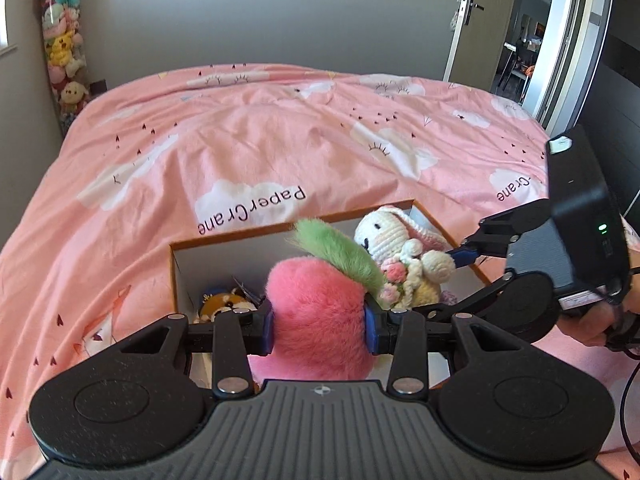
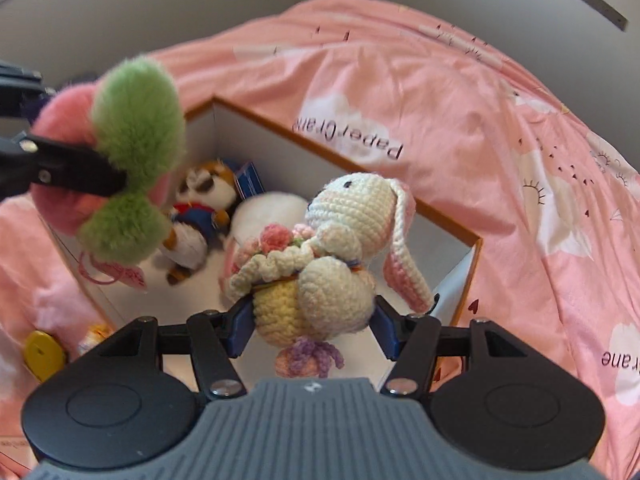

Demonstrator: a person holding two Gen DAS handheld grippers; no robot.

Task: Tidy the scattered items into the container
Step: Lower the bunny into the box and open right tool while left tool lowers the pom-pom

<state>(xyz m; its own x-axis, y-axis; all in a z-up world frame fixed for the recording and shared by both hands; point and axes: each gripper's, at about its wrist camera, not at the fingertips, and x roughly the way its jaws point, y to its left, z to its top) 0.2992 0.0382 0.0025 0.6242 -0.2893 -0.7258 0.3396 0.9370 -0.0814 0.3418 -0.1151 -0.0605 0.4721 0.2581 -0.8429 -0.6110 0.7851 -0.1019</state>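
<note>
While both plush toys hang above the open cardboard box (image 2: 472, 268), neither rests inside it. That box, white within and brown along its rim, sits on a pink bedspread (image 1: 248, 144) printed with clouds and the words "Paper Crane".

The left gripper (image 1: 319, 330) pinches a fluffy pink peach toy (image 1: 316, 312) between its blue pads, the fur bulging around them; a green furry leaf (image 1: 340, 252) sticks up from the top of the toy, towards the far right. In the right wrist view this same toy appears at the left edge, over the box's left wall.

The right gripper (image 2: 314, 322) clamps a crocheted white bunny (image 2: 352, 216) by its yellow lower body, its blue pads pressing on either side. The bunny carries a small knitted bouquet (image 2: 276, 240), one long pink-lined ear droops to the right, and a purple yarn bow (image 2: 316, 354) dangles beneath it. It is held over the near right part of the box, just right of the peach toy in the left wrist view.

On the box floor lie a small brown-and-white plush animal in blue clothes (image 2: 204, 208) and a white plush (image 2: 268, 212) right beside it. A pink tag with a cord (image 2: 120, 276) hangs below the peach.

Outside the box, at the near left, a yellow object (image 2: 42, 354) lies on the bedspread. Far off at the left, a tall column of stuffed toys (image 1: 64, 52) stands against the grey wall, and a door (image 1: 476, 16) stands ajar at the far right.
</note>
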